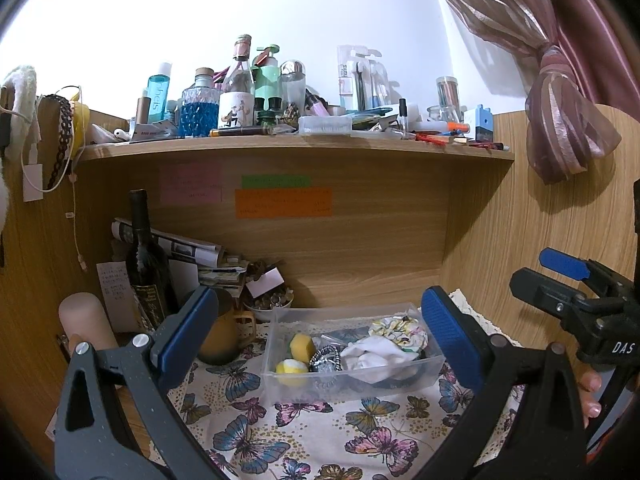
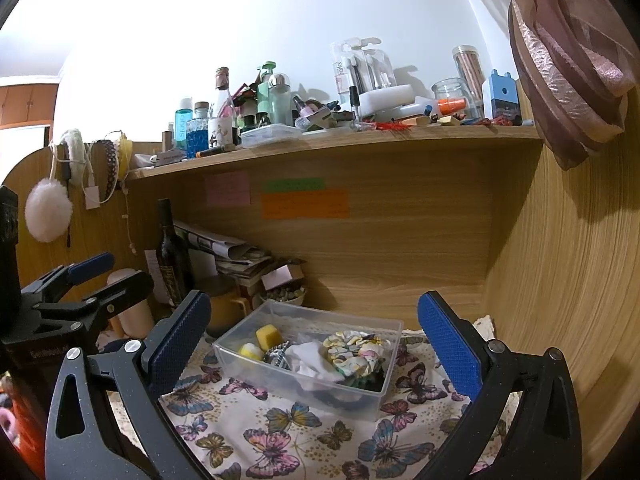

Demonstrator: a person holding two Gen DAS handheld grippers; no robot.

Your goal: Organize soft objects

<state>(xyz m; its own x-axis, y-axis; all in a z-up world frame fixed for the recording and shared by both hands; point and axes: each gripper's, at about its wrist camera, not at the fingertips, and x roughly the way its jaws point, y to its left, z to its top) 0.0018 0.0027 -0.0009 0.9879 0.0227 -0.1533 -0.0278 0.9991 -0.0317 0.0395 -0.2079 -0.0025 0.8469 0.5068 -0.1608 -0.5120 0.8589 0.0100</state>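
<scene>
Butterfly-print cloth (image 1: 304, 432), yellow sponge (image 1: 302, 347)

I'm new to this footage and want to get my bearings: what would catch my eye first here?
First, the clear plastic bin on the butterfly-print cloth, holding a floral scrunchie, white fabric and yellow sponges. Both hand-held grippers, left and right, hang open before it. Above runs a wooden shelf crowded with bottles.

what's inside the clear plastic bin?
Clear bin holds two yellow sponges, a white cloth, a floral scrunchie and a silvery item. Darker items beneath are mostly covered.
</scene>
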